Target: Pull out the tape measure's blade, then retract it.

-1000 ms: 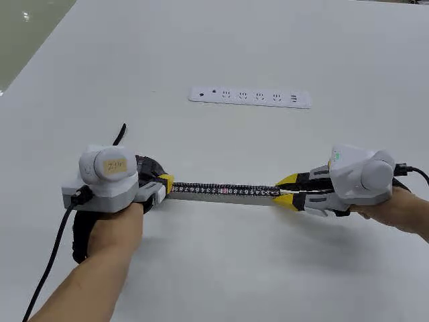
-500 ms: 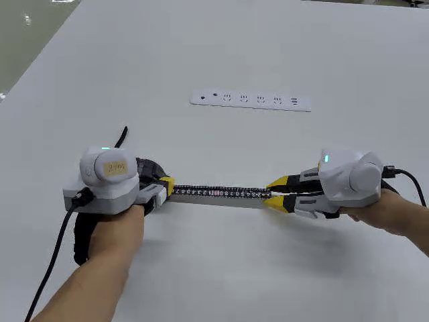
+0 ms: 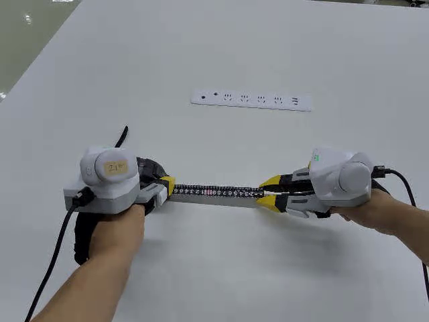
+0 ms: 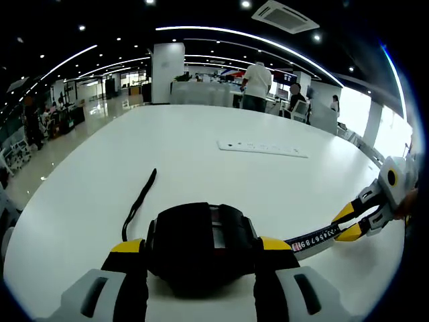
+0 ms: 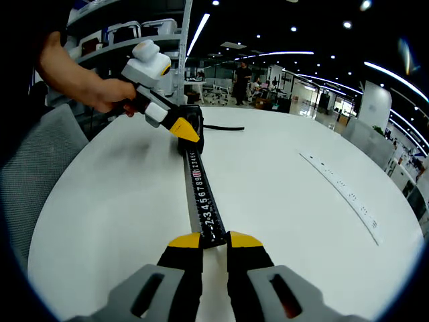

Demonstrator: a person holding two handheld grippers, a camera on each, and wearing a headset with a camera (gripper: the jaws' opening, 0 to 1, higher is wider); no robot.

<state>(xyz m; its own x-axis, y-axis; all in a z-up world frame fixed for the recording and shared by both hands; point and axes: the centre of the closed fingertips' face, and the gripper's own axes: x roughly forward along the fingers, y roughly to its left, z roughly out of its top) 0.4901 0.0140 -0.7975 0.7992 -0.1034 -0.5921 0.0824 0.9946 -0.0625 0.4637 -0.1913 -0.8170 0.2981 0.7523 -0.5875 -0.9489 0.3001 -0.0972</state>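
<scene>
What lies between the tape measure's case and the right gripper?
Just the extended blade, running from the case to the right gripper above the bare white table, as the head view shows.

My left claw (image 4: pixel 201 245), low in the frame, is pale grey with yellow tips on either side of the glossy black plastic tape measure case (image 4: pixel 201 227). My right claw (image 5: pixel 206 240) has the same yellow tips on grey. The black blade (image 5: pixel 201 191) carries white numerals and one red patch. The plain white tabletop (image 3: pixel 268 40) has no pattern. The long white plastic power strip (image 3: pixel 251 100), upper centre, has dark socket holes. A thin black strap (image 3: pixel 121 135) shows at left.
</scene>
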